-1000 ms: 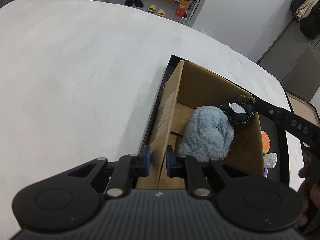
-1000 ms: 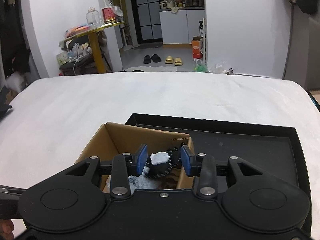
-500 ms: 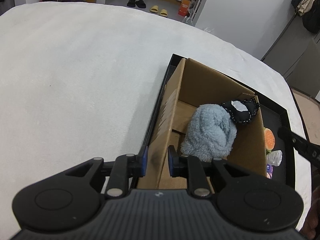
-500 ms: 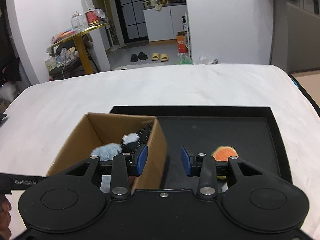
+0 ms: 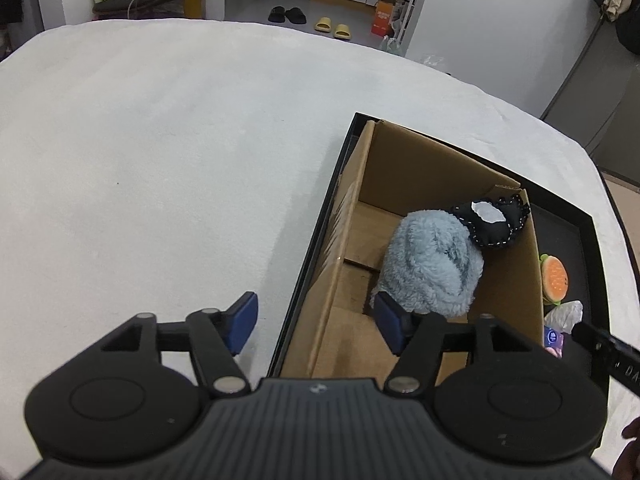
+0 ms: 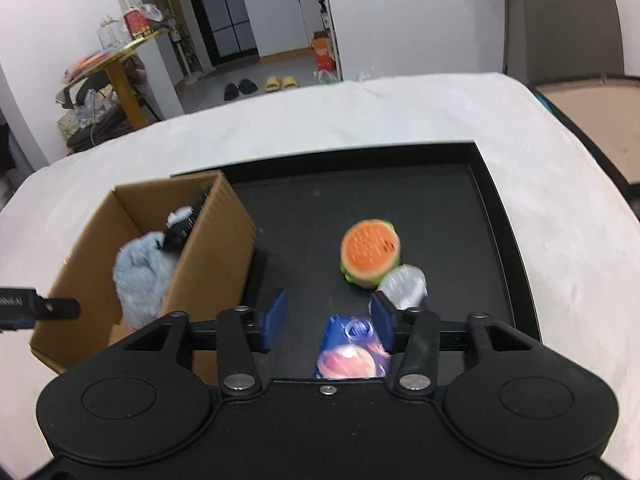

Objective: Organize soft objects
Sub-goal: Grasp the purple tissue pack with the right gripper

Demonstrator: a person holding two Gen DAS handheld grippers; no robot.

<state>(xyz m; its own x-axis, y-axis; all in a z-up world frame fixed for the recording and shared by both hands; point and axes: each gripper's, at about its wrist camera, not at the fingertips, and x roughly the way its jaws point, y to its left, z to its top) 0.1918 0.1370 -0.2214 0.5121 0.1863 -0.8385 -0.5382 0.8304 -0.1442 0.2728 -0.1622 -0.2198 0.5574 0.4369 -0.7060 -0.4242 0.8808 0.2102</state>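
A white, fuzzy cloth covers the desk (image 5: 160, 152). The left claw (image 5: 316, 320) has just been opening and stands spread astride the left wall of the box (image 5: 344, 248), pinching nothing. The box sits at the left end of a black tray (image 6: 500, 216) and holds a grey plush (image 5: 432, 264) with a black pouch (image 5: 492, 224) on top. On the tray's open floor lie a burger toy (image 6: 370, 252), a white wad (image 6: 404, 286) touching it and a blue packet (image 6: 352, 348). The right claw (image 6: 330, 322), blurred, has just been opening and hangs spread over the packet. Behind, slippers (image 6: 280, 82) lie on the floor, and a cluttered yellow table (image 6: 116, 60) stands far left.
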